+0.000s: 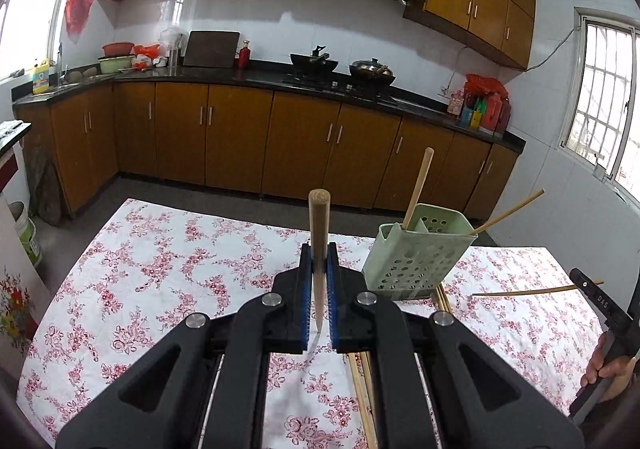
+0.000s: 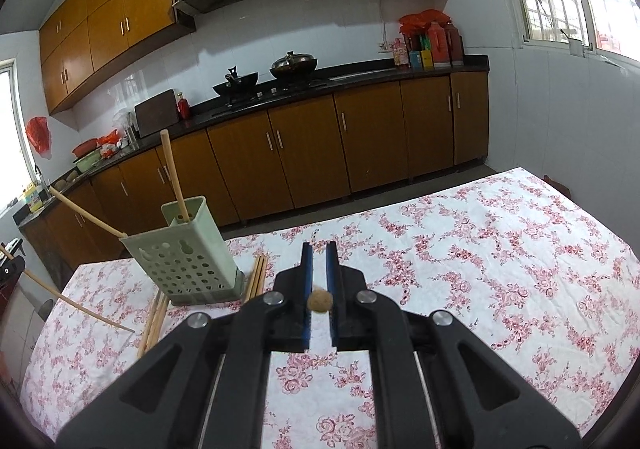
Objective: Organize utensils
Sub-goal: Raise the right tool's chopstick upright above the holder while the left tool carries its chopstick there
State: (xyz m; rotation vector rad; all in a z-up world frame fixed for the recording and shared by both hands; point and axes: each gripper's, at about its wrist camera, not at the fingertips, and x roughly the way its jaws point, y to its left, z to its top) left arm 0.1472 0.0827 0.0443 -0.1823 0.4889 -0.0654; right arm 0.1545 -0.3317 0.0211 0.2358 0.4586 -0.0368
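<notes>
Chopsticks, wooden, several; landmark for all places: the pale green perforated holder (image 1: 416, 253) standing on the floral tablecloth (image 1: 160, 269).

Item 1: chopstick (image 1: 319, 245) clamped between the blue pads of the left gripper (image 1: 319, 261), jaws closed tight on it; thick end raised, thin tip pointing back toward the camera. Sits left of the holder in the left wrist view, apart from it.

Item 2: chopstick (image 2: 320, 301) pinched in the right gripper (image 2: 319, 261), jaws closed on it; seen end-on from the right wrist as a round butt between the pads. In the left wrist view its shaft (image 1: 520, 292) runs nearly level to the right of the holder, out from the black gripper body held by a hand (image 1: 608, 369).

Item 3: chopstick (image 1: 418, 189) standing tilted in the holder, leaning at its back left corner.

Item 4: chopstick (image 1: 510, 211) slanting out over the holder's right rim.

Item 5: loose bundle of chopsticks (image 2: 256, 277) lying flat on the cloth, just beside the holder's base and running on toward the camera.

Background: kitchen counter (image 1: 240, 77) with two woks, brown cabinets (image 1: 240, 141) beyond the table, well behind the holder.
</notes>
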